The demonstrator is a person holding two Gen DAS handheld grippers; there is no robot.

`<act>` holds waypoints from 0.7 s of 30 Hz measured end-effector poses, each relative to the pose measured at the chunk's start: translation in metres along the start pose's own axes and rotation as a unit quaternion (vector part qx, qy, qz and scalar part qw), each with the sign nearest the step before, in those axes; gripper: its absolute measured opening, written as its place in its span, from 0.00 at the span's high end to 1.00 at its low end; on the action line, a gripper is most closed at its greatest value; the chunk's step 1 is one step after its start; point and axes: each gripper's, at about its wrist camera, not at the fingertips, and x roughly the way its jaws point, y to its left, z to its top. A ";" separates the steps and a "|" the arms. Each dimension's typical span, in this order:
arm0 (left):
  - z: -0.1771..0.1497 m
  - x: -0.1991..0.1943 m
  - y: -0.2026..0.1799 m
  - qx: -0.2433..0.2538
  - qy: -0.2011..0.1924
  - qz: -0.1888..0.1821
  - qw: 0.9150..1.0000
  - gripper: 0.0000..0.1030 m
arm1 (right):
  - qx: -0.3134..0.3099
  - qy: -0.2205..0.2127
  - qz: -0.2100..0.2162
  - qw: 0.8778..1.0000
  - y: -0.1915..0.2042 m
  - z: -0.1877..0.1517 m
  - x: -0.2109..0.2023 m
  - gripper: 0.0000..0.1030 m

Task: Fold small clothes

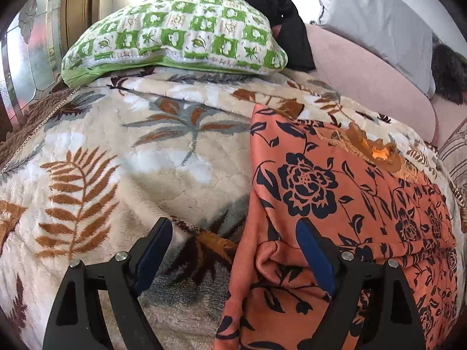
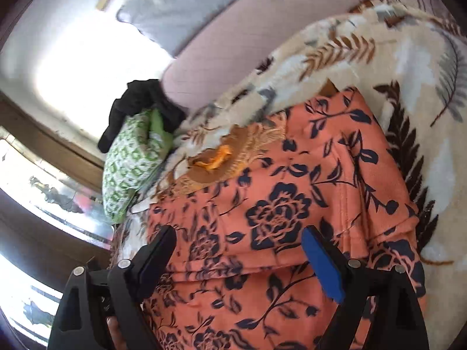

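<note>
Both tongs, left tongs (image 1: 233,250) and right tongs (image 2: 239,256), gape empty over my orange floral garment (image 1: 344,204); I should pinch its edge squarely.

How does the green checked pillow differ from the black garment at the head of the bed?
The green checked pillow is patterned, plump and smooth; the black garment is plain and crumpled. The pillow rests on the leaf-print blanket; the garment is draped over the pillow's far end. Both lie beyond the orange floral garment.
</note>
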 end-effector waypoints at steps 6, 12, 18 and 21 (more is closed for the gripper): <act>-0.022 -0.090 0.013 0.006 -0.034 -0.043 0.998 0.16 | -0.017 -0.005 0.017 1.000 -0.015 -0.073 -0.098 0.13; -0.078 -0.189 0.031 0.015 -0.046 -0.070 0.996 0.16 | -0.022 -0.029 0.055 0.998 -0.045 -0.128 -0.202 0.13; -0.143 -0.217 0.050 -0.035 0.009 -0.082 0.996 0.16 | -0.032 0.004 0.080 0.996 -0.051 -0.154 -0.235 0.12; -0.161 -0.201 0.057 -0.052 0.048 -0.079 0.994 0.16 | -0.001 0.040 0.059 0.997 -0.071 -0.162 -0.216 0.12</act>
